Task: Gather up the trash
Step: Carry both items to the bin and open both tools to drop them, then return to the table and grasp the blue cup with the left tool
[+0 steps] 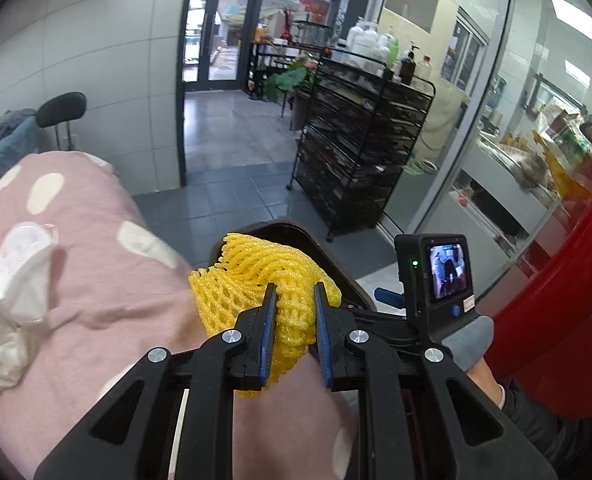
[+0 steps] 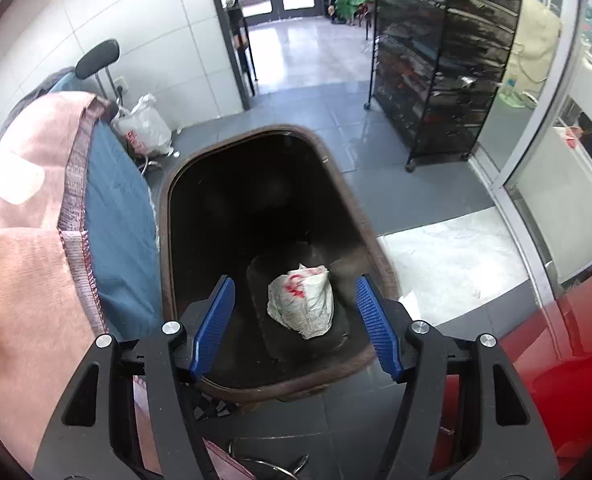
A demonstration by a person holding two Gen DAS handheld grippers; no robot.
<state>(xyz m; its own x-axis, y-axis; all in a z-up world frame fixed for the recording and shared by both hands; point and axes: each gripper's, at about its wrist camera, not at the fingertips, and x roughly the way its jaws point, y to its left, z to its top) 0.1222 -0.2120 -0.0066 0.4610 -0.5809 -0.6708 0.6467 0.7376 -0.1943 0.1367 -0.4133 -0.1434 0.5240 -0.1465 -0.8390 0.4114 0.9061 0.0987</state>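
Note:
My left gripper (image 1: 296,290) is shut on a yellow foam fruit net (image 1: 255,272), which bulges out above and below the blue pads. It hovers over the edge of a pink dotted cloth (image 1: 95,260), just short of the dark bin rim (image 1: 287,226). In the right wrist view my right gripper (image 2: 294,280) stands open above a brown-rimmed black bin (image 2: 271,131). A crumpled white paper with red print (image 2: 302,300) lies at the bottom of the bin, below the gap between the pads, and touches neither one.
Crumpled white tissues (image 1: 11,280) lie on the pink cloth at the left. A black wire rack (image 1: 360,152) stands on the grey tiled floor beyond the bin. A red surface (image 2: 556,360) borders the right. A white plastic bag (image 2: 143,128) sits by a chair (image 2: 97,58).

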